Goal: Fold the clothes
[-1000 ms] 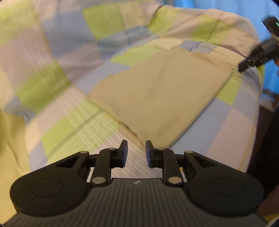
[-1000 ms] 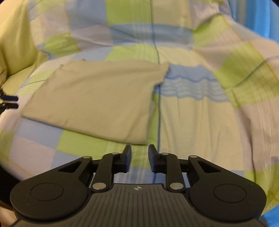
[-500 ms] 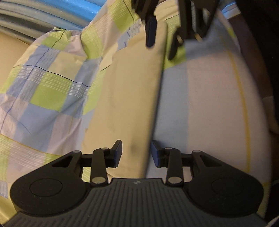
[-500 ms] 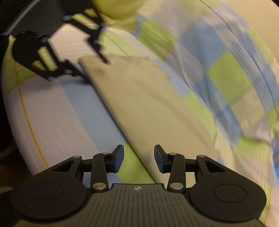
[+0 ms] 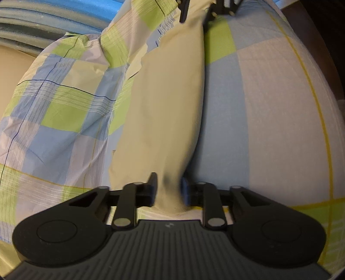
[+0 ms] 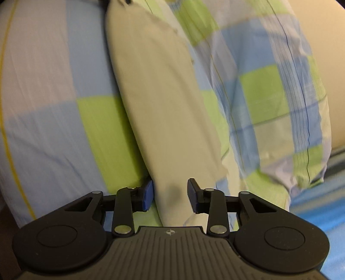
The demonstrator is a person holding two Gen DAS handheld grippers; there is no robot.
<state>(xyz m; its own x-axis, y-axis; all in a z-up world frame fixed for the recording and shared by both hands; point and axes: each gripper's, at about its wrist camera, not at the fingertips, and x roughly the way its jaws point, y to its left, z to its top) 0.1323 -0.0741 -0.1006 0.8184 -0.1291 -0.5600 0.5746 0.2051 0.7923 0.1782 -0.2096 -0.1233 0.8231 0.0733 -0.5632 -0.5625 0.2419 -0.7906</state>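
A beige cloth (image 5: 168, 97), folded into a long flat strip, lies on the checked bedspread (image 5: 269, 107). My left gripper (image 5: 168, 189) is open at its near end, and the cloth's corner sits between the two fingers. At the strip's far end the right gripper (image 5: 198, 8) shows as dark fingers. From the right wrist view the same beige cloth (image 6: 155, 86) runs away from me, and my right gripper (image 6: 170, 196) is open astride its near corner. Both views are motion-blurred.
A rumpled hump of the checked bedspread (image 5: 64, 97) rises beside the cloth, seen also as a checked hump (image 6: 269, 97). Blue padding (image 5: 54, 13) lies beyond it. The bed's edge drops into darkness (image 5: 323, 32) on the other side.
Both grippers swung from above the spread cloth down to its two opposite ends. Each now has a corner of the cloth between its open fingers, and the left fingers have narrowed slightly.
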